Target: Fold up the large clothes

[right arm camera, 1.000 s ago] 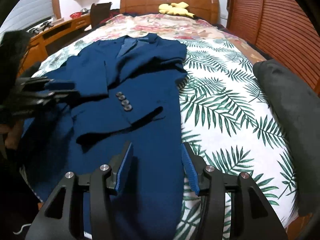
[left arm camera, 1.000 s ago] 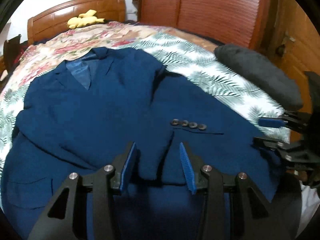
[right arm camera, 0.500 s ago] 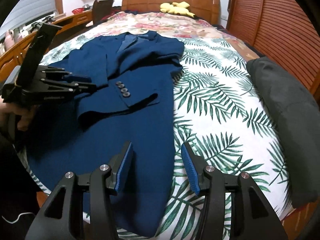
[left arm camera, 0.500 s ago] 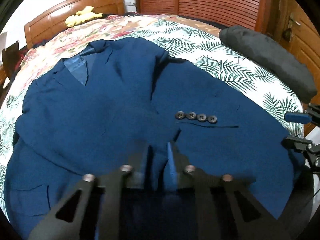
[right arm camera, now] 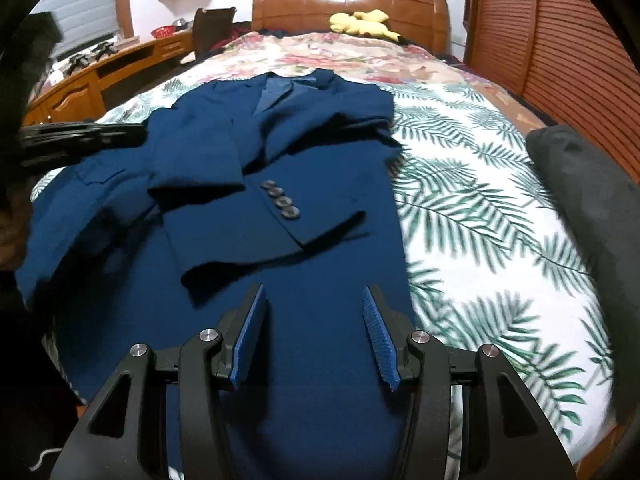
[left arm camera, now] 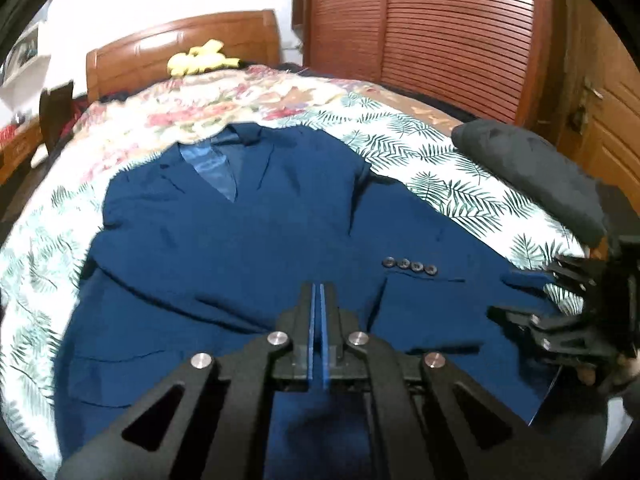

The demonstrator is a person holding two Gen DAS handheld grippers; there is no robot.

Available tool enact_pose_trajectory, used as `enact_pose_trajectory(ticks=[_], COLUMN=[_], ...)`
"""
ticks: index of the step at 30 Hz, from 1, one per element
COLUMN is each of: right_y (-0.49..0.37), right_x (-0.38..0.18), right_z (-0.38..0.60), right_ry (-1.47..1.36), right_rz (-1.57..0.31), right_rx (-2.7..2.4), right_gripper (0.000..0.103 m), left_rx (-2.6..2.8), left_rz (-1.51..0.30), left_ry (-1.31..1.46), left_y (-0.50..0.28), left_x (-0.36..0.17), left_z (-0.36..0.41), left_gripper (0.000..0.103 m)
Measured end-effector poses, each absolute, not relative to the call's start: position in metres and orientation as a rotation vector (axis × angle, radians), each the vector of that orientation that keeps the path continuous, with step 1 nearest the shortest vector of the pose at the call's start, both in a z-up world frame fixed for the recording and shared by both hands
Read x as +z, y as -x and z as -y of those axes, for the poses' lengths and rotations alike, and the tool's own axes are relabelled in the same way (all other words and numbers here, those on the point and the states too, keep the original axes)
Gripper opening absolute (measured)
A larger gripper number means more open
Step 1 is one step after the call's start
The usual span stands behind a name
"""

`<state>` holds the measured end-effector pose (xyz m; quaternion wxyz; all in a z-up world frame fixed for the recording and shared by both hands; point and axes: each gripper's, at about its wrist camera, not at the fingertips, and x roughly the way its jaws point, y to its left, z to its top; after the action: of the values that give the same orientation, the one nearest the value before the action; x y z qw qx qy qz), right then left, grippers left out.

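A navy blue suit jacket point(left arm camera: 240, 248) lies front up on the bed, collar toward the headboard. One sleeve is folded across its front, cuff buttons point(right arm camera: 280, 202) showing. My left gripper point(left arm camera: 320, 292) is shut at the jacket's near edge with cloth pinched between its pads. In the right wrist view this gripper point(right arm camera: 136, 136) sits at the left, and the jacket point(right arm camera: 320, 168) bunches up, raised, below it. My right gripper point(right arm camera: 314, 320) stands open just above the lower right part of the jacket, nothing between its pads. It also shows at the right of the left wrist view point(left arm camera: 500, 296).
The bed carries a palm-leaf cover point(right arm camera: 480, 220) and a floral quilt point(right arm camera: 340, 56). A dark grey folded garment point(right arm camera: 580, 208) lies along its right side. A yellow plush toy point(right arm camera: 360, 22) rests by the wooden headboard. Slatted wardrobe doors point(left arm camera: 440, 32) stand right, a desk point(right arm camera: 100, 76) left.
My left jaws went from open to shut at the jacket's near edge, then the hand rose and that side of the jacket lifted. My right gripper stayed open and shifted slightly over the jacket.
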<state>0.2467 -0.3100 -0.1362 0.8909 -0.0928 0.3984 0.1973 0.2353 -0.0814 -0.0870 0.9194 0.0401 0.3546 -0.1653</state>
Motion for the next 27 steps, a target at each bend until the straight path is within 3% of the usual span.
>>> enact_pose_trajectory(ticks=[15, 21, 23, 24, 25, 27], right_y=[-0.311, -0.354, -0.36, -0.361, -0.361, -0.352], right_x=[-0.121, -0.148, -0.151, -0.149, -0.148, -0.142], right_z=[0.257, 0.228, 0.226, 0.226, 0.226, 0.22], right_ry=[0.05, -0.028, -0.047, -0.071, -0.087, -0.04], right_rz=[-0.845, -0.985, -1.004, -1.01, -1.021, -1.01], right_rx=[0.521, 0.542, 0.536, 0.558, 0.583, 0.609], right_gripper=[0.051, 0.05, 0.043, 0.026, 0.015, 0.003], left_rx=[-0.325, -0.314, -0.314, -0.315, -0.311, -0.3], left_rz=[-0.692, -0.645, -0.638, -0.635, -0.632, -0.626], left_ry=[-0.03, -0.006, 0.005, 0.008, 0.011, 0.012], left_y=[-0.214, -0.206, -0.203, -0.202, -0.2, -0.198], left_x=[-0.072, -0.061, -0.058, -0.056, -0.055, -0.053], left_z=[0.027, 0.009, 0.001, -0.002, -0.006, -0.013], left_gripper=[0.002, 0.031, 0.035, 0.036, 0.036, 0.036])
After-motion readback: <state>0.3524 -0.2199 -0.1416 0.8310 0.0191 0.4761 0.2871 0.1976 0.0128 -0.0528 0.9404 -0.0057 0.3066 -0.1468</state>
